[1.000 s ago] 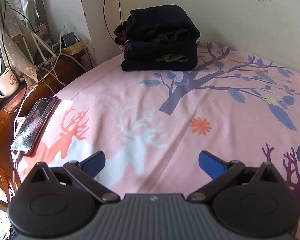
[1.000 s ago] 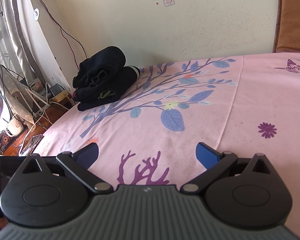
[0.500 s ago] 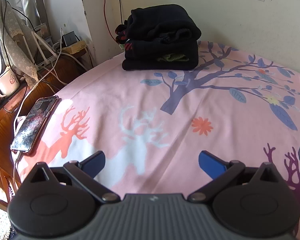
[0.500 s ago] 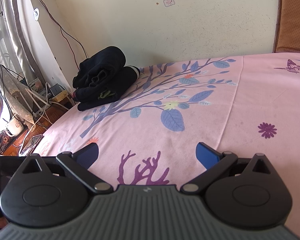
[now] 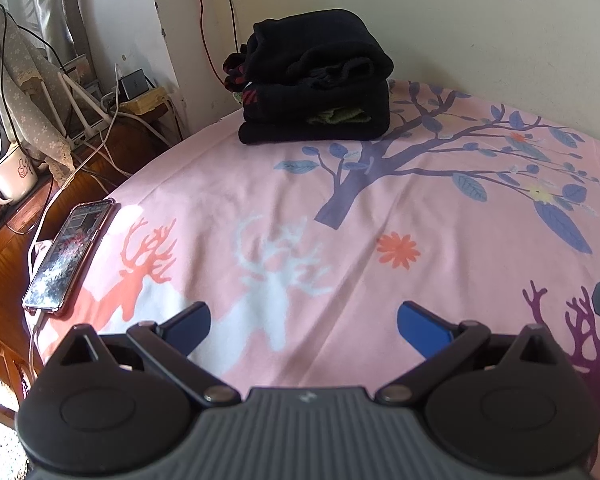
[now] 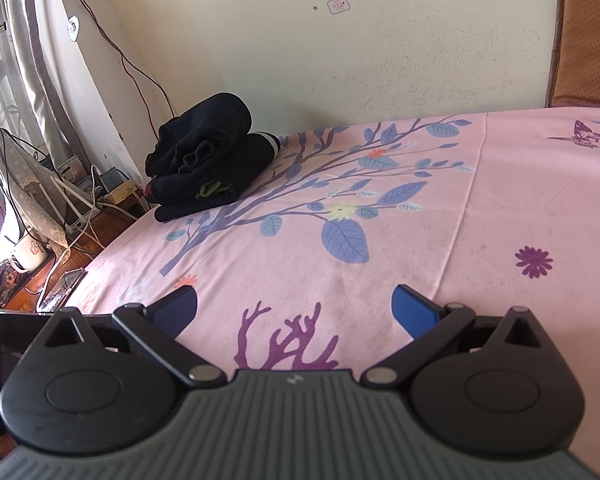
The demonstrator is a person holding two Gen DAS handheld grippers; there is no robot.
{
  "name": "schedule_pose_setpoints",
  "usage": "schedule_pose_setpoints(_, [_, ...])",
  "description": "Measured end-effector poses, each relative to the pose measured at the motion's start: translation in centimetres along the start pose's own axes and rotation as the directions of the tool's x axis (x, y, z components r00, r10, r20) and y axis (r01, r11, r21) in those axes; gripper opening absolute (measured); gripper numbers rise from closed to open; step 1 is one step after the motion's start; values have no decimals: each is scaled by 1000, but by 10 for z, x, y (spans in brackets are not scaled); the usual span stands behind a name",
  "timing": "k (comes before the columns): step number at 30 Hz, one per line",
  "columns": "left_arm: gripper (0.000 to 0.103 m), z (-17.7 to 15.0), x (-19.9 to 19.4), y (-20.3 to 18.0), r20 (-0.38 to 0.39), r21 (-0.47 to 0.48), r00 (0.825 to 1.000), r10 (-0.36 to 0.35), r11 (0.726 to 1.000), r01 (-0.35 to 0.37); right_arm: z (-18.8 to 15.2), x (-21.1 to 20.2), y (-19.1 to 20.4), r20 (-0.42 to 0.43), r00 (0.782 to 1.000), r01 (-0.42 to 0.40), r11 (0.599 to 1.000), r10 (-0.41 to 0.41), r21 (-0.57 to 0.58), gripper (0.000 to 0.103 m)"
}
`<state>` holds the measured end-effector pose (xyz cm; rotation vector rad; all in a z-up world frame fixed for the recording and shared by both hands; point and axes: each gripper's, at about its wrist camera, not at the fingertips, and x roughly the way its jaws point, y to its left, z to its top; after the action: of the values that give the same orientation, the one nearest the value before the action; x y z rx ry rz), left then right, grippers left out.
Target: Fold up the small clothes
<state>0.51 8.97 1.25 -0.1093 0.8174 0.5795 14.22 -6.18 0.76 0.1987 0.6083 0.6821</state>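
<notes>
Left wrist view, one stack of dark folded clothes (image 5: 316,80), one phone (image 5: 68,258), both grippers' fingers (image 5: 188,322) apart, empty.

The stack of folded clothes (image 5: 316,80) sits in the upper middle of the left wrist frame, at the far edge of the pink sheet beside the wall. It is black, in about 3 layers: a flat piece at the bottom, a thicker fold above, a rounded bundle on top. Green fabric peeks between layers; red marks show at its left end. In the right wrist frame it (image 6: 208,168) lies at upper left.
</notes>
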Motion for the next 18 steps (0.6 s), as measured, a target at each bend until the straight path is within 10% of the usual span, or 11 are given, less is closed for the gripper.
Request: schedule_pose_setpoints(18, [103,0,0,2,0,-5,1000,17,1000,-17,0,0,0,0,1000,0,1000,0,-1,103])
